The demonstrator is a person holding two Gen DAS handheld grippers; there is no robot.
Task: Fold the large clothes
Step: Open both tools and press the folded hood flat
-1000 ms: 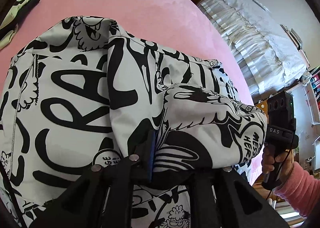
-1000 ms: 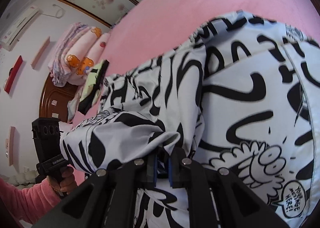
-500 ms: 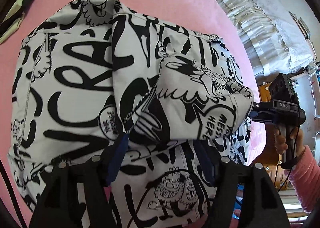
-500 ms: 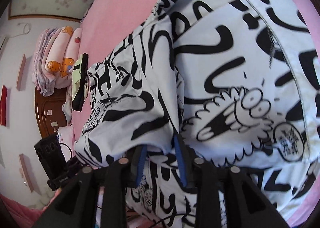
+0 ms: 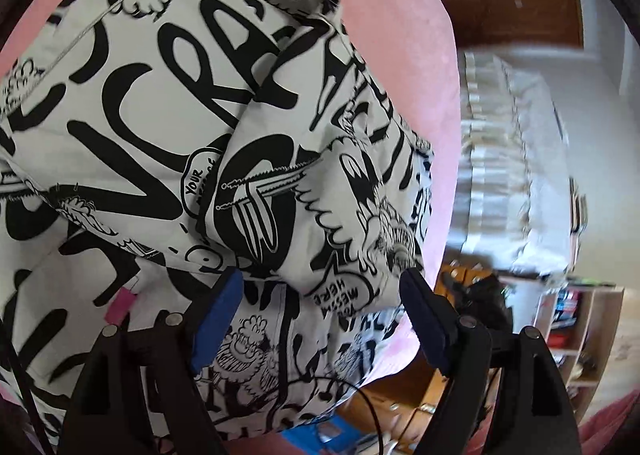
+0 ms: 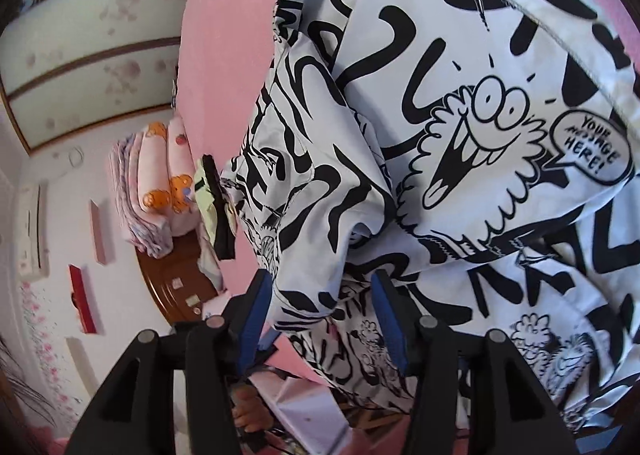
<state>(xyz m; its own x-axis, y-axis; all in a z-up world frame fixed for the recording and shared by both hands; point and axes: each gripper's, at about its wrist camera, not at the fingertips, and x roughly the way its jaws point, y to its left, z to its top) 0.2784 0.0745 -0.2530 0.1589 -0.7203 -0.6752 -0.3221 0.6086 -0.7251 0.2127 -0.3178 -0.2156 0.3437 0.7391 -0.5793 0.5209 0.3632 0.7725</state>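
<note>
A large white garment with black graffiti lettering and cartoon prints lies folded on a pink bed; it also fills the right wrist view. A folded flap of it rests on top. My left gripper is open, its jaws spread wide on either side of the flap's near edge, gripping nothing. My right gripper is open too, its blue pads apart around the flap's other corner.
The pink bed cover surrounds the garment. A green-and-black garment and folded pink bedding lie at the bed's far end. A wooden cabinet, white curtains and shelves stand beyond the bed.
Both grippers were shut on the garment's flap a second ago; they have opened and let it go. The flap now lies on the garment, and both grippers have drawn back.
</note>
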